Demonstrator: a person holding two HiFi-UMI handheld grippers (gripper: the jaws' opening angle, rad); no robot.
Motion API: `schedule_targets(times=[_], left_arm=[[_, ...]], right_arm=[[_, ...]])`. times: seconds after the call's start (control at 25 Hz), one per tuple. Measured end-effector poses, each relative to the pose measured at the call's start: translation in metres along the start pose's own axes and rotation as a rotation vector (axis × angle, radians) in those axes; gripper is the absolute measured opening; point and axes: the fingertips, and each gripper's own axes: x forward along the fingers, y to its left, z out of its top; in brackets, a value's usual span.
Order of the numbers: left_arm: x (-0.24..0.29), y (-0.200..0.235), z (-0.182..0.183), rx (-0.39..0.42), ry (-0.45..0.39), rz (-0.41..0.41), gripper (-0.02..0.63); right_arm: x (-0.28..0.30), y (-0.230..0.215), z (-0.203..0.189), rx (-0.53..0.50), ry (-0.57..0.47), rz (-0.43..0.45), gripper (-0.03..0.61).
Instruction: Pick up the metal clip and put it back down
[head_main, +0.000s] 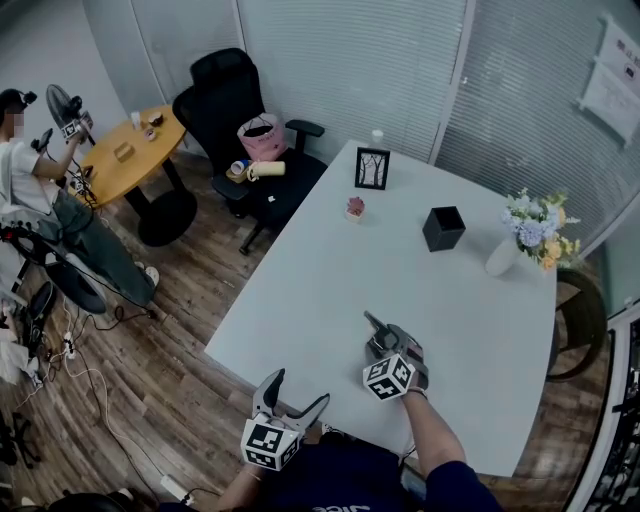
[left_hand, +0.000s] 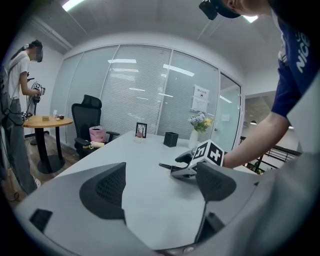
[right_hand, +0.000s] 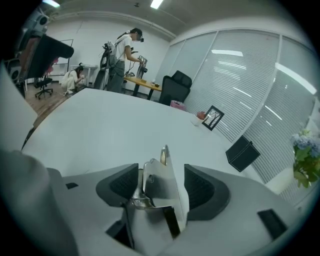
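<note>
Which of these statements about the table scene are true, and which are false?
1. The metal clip stands between the right gripper's jaws. True.
2. The left gripper holds the black box. False: its jaws are apart with nothing between them, and the box stands on the table.
3. The vase of flowers lies tipped over. False: it stands upright.
4. A picture frame stands near the table's far edge. True.

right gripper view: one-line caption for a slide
Metal clip upright between the right gripper's parted jaws, white table beyond.
</note>
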Motion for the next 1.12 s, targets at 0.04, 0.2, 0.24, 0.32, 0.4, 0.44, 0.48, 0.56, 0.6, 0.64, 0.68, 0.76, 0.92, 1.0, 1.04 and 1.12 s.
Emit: schedule_targets(times=[0.04,0.2,0.24,0.32,0.4,0.44,0.48,0.56,0.6,0.64,0.68,0.76,0.92,1.0,1.04,1.12], left_arm=[[0.000,-0.001,-0.001,-0.001,0.002,-0.001,0.443],[0.003,-0.004,-0.004,0.004,0.004,-0.019,0.443],[0.004,-0.005,-0.004,0.006,0.003,-0.025,0.443],[0.007,-0.009,-0.004,0.004,0.003,-0.041,0.443],[0.012,-0.015,-0.003,0.006,0.001,-0.060,0.443],[0.014,-0.018,-0.003,0.008,0.000,-0.072,0.443],[0.016,-0.021,-0.002,0.011,-0.003,-0.083,0.443],[0.020,-0.027,-0.001,0.016,-0.006,-0.106,0.443],[0.022,-0.030,-0.001,0.019,-0.007,-0.118,0.443],[0.024,-0.034,0.000,0.021,-0.007,-0.130,0.443],[0.025,-0.038,0.000,0.025,-0.007,-0.143,0.443],[0.029,-0.045,0.000,0.031,-0.007,-0.168,0.443],[0.034,-0.058,0.000,0.044,-0.008,-0.218,0.443],[0.036,-0.066,0.001,0.052,-0.012,-0.245,0.443],[0.037,-0.070,0.002,0.056,-0.015,-0.258,0.443],[0.039,-0.077,0.004,0.061,-0.020,-0.281,0.443]], right_arm=[[-0.002,-0.001,0.001,0.025,-0.006,0.004,0.315],[-0.015,-0.003,0.005,0.062,-0.033,0.015,0.393],[-0.019,-0.003,0.006,0.070,-0.044,0.015,0.396],[-0.030,-0.004,0.007,0.107,-0.066,0.017,0.397],[-0.041,-0.004,0.006,0.151,-0.089,0.023,0.397],[-0.047,-0.004,0.006,0.170,-0.102,0.023,0.397],[-0.054,-0.004,0.006,0.187,-0.115,0.022,0.397],[-0.069,-0.005,0.007,0.226,-0.146,0.015,0.397],[-0.078,-0.006,0.008,0.251,-0.162,0.009,0.397],[-0.086,-0.007,0.008,0.278,-0.179,0.002,0.397],[-0.094,-0.008,0.008,0.306,-0.197,-0.006,0.397],[-0.112,-0.011,0.010,0.353,-0.233,-0.023,0.397],[-0.150,-0.018,0.017,0.425,-0.308,-0.068,0.396],[-0.168,-0.020,0.018,0.464,-0.340,-0.091,0.394],[-0.177,-0.021,0.017,0.479,-0.354,-0.102,0.393],[-0.195,-0.022,0.016,0.499,-0.377,-0.121,0.390]])
